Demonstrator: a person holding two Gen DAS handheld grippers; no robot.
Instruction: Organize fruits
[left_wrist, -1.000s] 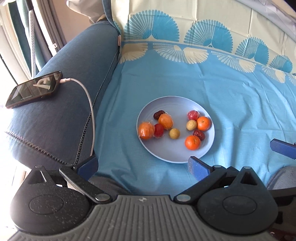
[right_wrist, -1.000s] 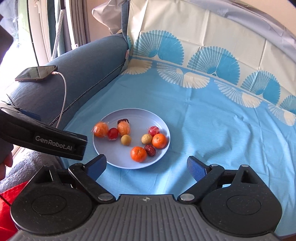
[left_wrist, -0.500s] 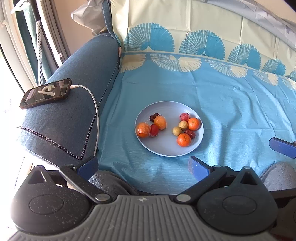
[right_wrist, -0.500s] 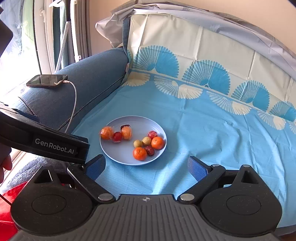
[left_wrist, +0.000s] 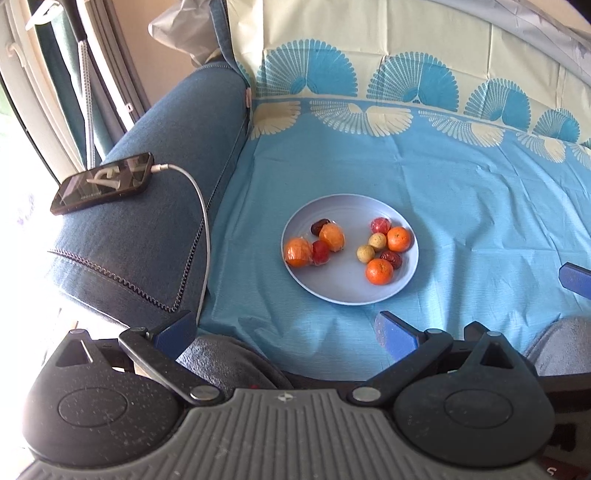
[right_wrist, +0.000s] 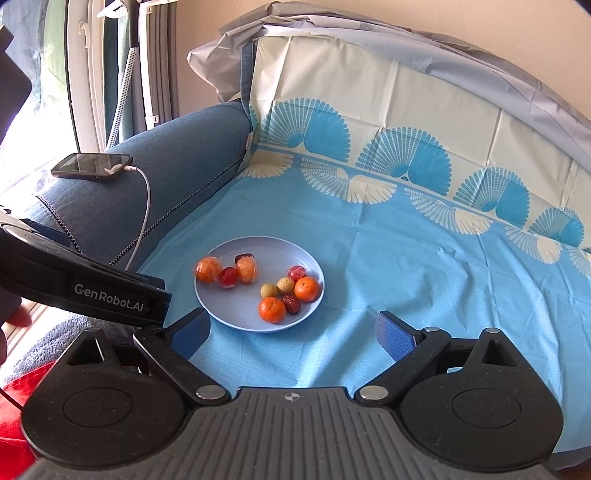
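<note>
1. A blue sofa armrest (left_wrist: 147, 221) of denim-like fabric runs along the left.
2. A dark phone (left_wrist: 103, 182) lies flat on the armrest.
3. A white cable (left_wrist: 201, 206) is plugged into the phone and hangs down the armrest's side.
4. A light-blue cloth (right_wrist: 406, 266) with blue and cream fan patterns covers the seat and backrest.
5. Green curtains (right_wrist: 110, 74) hang by the bright window at far left.
</note>
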